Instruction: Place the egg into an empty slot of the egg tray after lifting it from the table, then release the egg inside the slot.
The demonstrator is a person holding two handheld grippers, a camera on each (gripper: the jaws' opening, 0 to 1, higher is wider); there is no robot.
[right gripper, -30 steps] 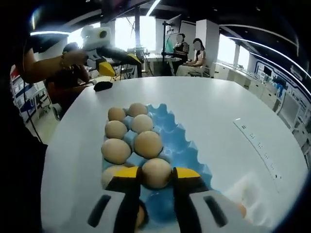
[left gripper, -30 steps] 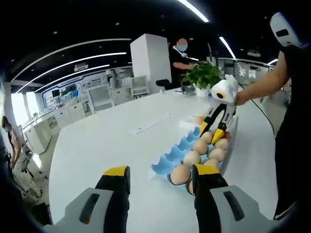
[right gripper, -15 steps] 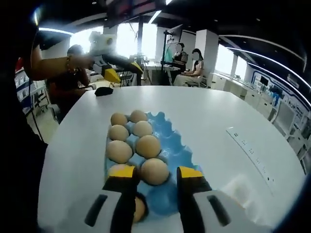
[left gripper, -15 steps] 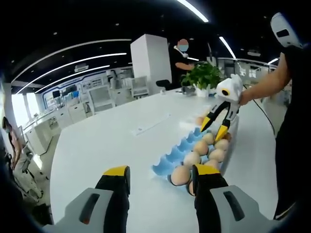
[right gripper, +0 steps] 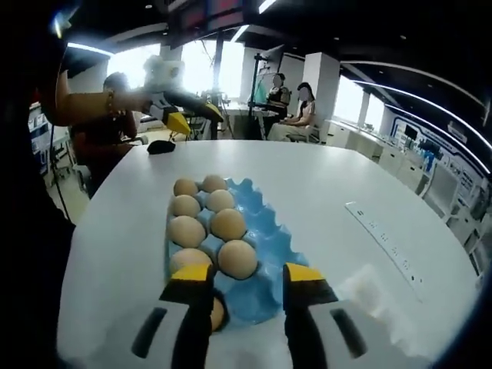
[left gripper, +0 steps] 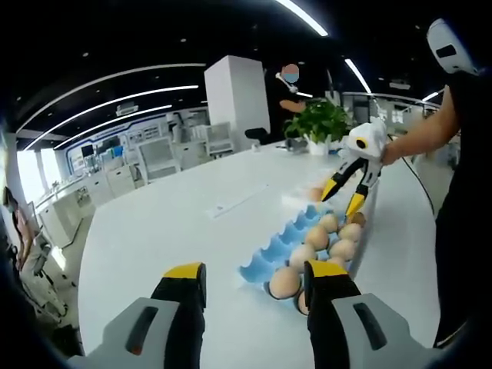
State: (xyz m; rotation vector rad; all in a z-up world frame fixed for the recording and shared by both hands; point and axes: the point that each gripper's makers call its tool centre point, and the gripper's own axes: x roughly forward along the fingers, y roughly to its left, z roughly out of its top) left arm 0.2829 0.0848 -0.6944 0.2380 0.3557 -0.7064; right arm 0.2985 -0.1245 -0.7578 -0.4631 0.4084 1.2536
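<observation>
White table [right gripper: 323,184] in a lit office hall.
Blue egg tray [right gripper: 265,246] is seated near one edge; right gripper [right gripper: 246,278] and left gripper [left gripper: 254,273] are both held spread, empty.

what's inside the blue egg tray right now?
In the right gripper view the egg tray holds brown eggs in two rows along its left side; the right-hand slots look empty. The right gripper, open, covers the nearest slots, so their contents are partly hidden.

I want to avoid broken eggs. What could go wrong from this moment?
The open right gripper hangs just above the eggs in the blue egg tray; dropping could crack one. The open left gripper is close to the tray's end egg and may bump it.
</observation>
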